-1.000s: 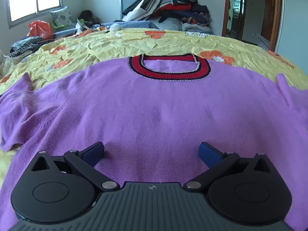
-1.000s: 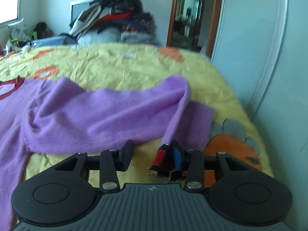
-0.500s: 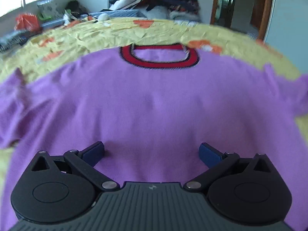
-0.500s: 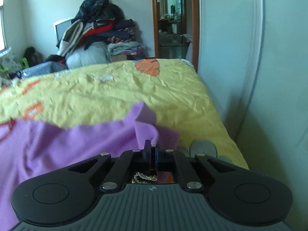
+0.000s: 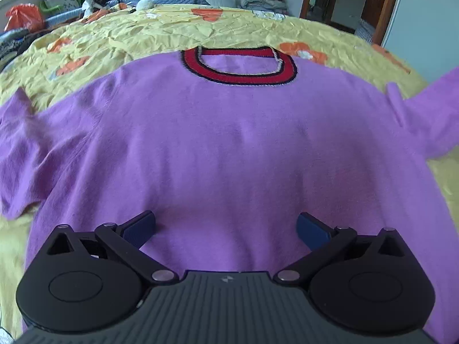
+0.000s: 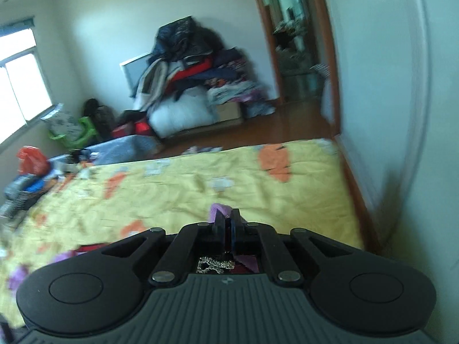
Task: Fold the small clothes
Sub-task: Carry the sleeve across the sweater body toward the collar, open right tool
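Observation:
A purple sweater (image 5: 229, 143) with a red and black collar (image 5: 238, 71) lies flat on the yellow bed cover. My left gripper (image 5: 226, 226) is open, low over the sweater's lower middle, holding nothing. The sweater's right sleeve (image 5: 436, 109) is lifted off the bed at the right edge of the left wrist view. My right gripper (image 6: 228, 223) is shut on the cuff of that sleeve (image 6: 219, 210) and holds it up above the bed; a bit of purple cloth shows between and behind the fingers.
The yellow bed cover (image 6: 200, 189) with orange prints spreads around the sweater. A tall pile of clothes (image 6: 195, 74) stands against the far wall. A white wall (image 6: 401, 114) and a doorway (image 6: 292, 43) are close on the right. Bags and boxes lie at the far left.
My right gripper closed on the right sleeve's cuff and raised it well above the bed. The sleeve now shows lifted in the left wrist view. My left gripper rose slightly and stayed open.

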The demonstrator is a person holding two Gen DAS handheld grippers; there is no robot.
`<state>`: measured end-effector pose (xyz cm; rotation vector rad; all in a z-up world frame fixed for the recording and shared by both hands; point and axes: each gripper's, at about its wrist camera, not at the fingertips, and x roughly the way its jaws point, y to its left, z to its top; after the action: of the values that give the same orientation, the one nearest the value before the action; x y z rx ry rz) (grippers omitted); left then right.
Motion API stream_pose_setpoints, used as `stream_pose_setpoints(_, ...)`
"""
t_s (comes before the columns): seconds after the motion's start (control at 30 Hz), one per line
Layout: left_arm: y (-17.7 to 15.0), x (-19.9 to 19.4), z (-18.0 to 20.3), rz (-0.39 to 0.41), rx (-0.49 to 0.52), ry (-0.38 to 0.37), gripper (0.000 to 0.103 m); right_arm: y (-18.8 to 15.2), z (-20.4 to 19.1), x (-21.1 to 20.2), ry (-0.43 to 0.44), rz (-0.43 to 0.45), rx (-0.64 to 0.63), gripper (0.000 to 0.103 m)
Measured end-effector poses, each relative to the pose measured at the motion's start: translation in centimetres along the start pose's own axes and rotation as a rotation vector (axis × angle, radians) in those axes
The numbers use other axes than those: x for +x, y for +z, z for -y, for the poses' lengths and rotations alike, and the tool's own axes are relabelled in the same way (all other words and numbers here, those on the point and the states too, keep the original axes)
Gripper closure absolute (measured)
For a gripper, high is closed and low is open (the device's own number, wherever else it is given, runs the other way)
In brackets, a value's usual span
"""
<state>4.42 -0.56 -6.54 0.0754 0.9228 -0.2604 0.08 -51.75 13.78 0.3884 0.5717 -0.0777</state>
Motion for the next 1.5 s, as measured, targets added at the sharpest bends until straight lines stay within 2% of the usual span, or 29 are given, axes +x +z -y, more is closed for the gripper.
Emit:
stream_pose_setpoints(0.13,-0.3,-1.0,-2.1,0.035,0.01,0.054,0.0,-0.6,-5.2,1.4,0.145,-0.078,0.002,0.1)
stream_pose_setpoints(0.23,-0.5,-1.8,-3.5,0.065,0.026,0.097,0.0,-2.7,-10.4,3.9,0.275,-0.148,0.028,0.1)
stream_pose_setpoints(0.37,-1.3,-2.7,-5.6,0.08,0.012,0.105,0.0,-6.3,-16.8,7.8,0.403,-0.217,0.103,0.1)
stream_pose_setpoints(0.63,-3.8,-5.8,-8.7,0.137,0.007,0.126,0.0,-13.9,-28.2,16.2,0.509,-0.325,0.195,0.1)
stream_pose_setpoints(0.87,-4.7,-6.9,-11.4,0.132,-0.027,0.147,0.0,-18.1,-35.3,21.8,0.543,-0.403,0.188,0.1)
stream_pose_setpoints(1.07,-5.0,-7.0,-12.4,0.11,-0.054,0.149,0.0,-20.0,-38.1,24.3,0.566,-0.433,0.172,0.1)
stream_pose_setpoints(1.23,-5.1,-6.9,-11.9,0.099,-0.045,0.152,0.0,-22.2,-39.6,26.7,0.513,-0.498,0.12,0.098)
stream_pose_setpoints(1.27,-5.0,-6.9,-11.9,0.099,-0.044,0.154,0.0,-23.0,-39.9,27.1,0.469,-0.518,0.082,0.092)
stream_pose_setpoints(1.3,-4.9,-6.9,-11.8,0.1,-0.042,0.151,0.0,-23.6,-40.2,27.3,0.425,-0.533,0.042,0.08)
stream_pose_setpoints(1.37,-4.5,-7.0,-11.7,0.107,-0.048,0.146,0.0,-24.1,-39.9,26.6,0.414,-0.529,-0.005,0.072)
stream_pose_setpoints(1.43,-3.9,-6.9,-12.0,0.111,-0.064,0.13,0.0,-23.4,-38.2,24.0,0.449,-0.459,-0.05,0.071)
stream_pose_setpoints(1.5,-3.1,-6.8,-12.3,0.128,-0.086,0.097,0.0,-22.4,-35.6,21.4,0.399,-0.355,-0.12,0.062)
